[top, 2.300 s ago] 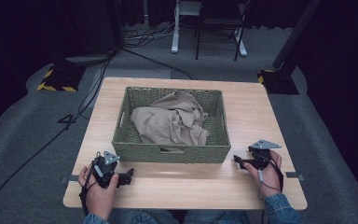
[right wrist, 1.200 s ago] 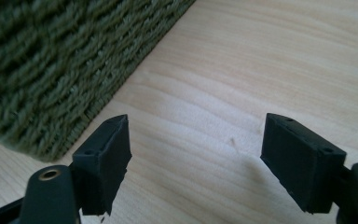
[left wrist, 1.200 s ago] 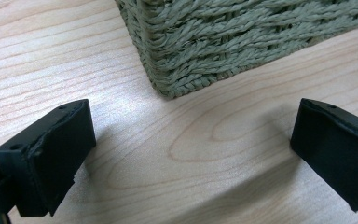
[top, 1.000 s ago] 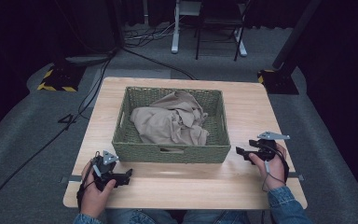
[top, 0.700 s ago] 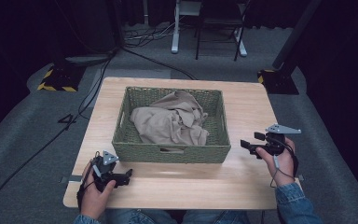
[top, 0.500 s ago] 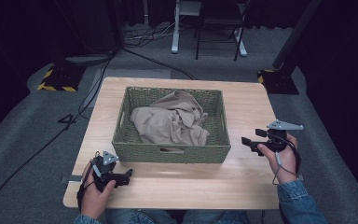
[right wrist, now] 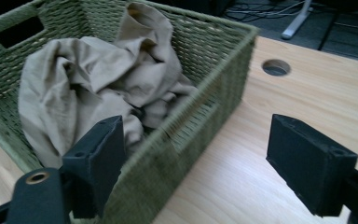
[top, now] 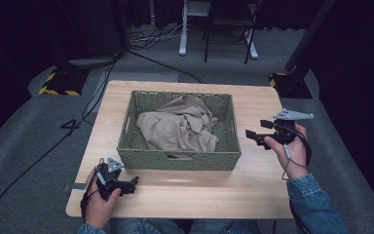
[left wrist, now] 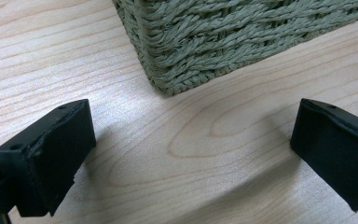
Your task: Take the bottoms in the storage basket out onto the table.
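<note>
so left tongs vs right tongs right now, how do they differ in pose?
The left tongs sit low at the table's near edge, by the front left corner of the basket; the right tongs are held up beside the basket's right wall. The left tongs look down at bare wood and the basket's corner; the right tongs look over the rim toward the beige cloth. Shared: both open, both empty, jaws wide apart.

Light wood-grain table (top: pixel 253 185) with rounded corners, standing on grey carpet (top: pixel 34 146); a round cable hole (right wrist: pixel 276 67) sits in the top near the basket's right end. Only item resting directly on it: a green woven basket (top: pixel 175 158), roughly centred, handle cutout in its near wall. Left gripper (top: pixel 121 184) is low over the near-left corner, probably touching the surface, can't confirm.
</note>
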